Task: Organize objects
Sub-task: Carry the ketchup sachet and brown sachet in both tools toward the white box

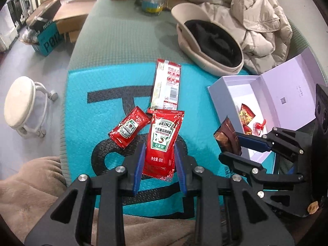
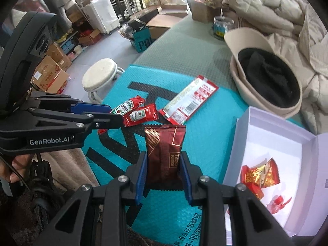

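Progress: I judge the sorting partly done. The white box (image 2: 272,143) on the right already holds a red-and-gold snack packet (image 2: 261,176) and a small red wrapped sweet (image 2: 279,203); two sachets are in my grippers and two items are left on the mat.

Left gripper (image 1: 157,160): its fingers are clamped on the large Heinz ketchup sachet (image 1: 163,141), gripping its lower part from both sides, and I hold it lifted off the teal mat (image 1: 86,106).

Right gripper (image 2: 164,172): its fingers are clamped on the dark brown sachet (image 2: 164,151), which stands upright between them, just left of the box's near corner.

Left to do: the small ketchup sachet (image 1: 129,130) lies on the mat to the left of the held one, and the long red-and-white packet (image 1: 167,86) lies beyond it, further from me. Both need carrying to the box, as I read the task.

Ketchup sachet look: flat, glossy red foil with a green-bordered label and white lettering, crimped top edge, slightly puffed and unopened.

Brown sachet look: dark maroon foil with gold line patterns and small gold lettering, thin, top edge a little bowed.

Surroundings: a beige cap (image 1: 207,43) and a padded cream jacket (image 1: 262,24) sit at the far right, well apart from the sachets.
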{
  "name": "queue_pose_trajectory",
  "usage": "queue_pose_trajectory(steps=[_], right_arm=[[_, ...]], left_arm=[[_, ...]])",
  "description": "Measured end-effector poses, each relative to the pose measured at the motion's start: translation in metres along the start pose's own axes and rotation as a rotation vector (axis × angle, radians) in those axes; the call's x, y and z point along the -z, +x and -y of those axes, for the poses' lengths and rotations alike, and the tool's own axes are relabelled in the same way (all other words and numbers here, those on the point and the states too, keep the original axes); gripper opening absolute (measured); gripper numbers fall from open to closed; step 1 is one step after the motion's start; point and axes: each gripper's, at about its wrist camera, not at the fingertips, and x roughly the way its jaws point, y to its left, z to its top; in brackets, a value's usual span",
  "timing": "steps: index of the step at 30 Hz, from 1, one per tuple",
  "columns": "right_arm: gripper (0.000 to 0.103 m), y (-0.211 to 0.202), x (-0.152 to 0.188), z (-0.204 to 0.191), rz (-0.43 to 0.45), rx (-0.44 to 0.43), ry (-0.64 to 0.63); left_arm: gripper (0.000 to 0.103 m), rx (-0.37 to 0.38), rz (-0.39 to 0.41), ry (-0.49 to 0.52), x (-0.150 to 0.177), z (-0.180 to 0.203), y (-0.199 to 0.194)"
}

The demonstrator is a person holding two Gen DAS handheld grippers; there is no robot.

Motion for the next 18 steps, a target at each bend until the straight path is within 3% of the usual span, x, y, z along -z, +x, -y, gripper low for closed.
queue_pose_trajectory(steps=[10,18], right_arm=[[0.031,-0.045,0.014,-0.004,0.102,0.004,-0.043],[0.031,-0.073,0.035,0.009,0.169,0.016,-0.034]], left_arm=[[0.027,-0.011,0.070,0.032,0.003,0.029,-0.028],[0.027,-0.019,0.099,0.083,0.002,0.073,-0.036]])
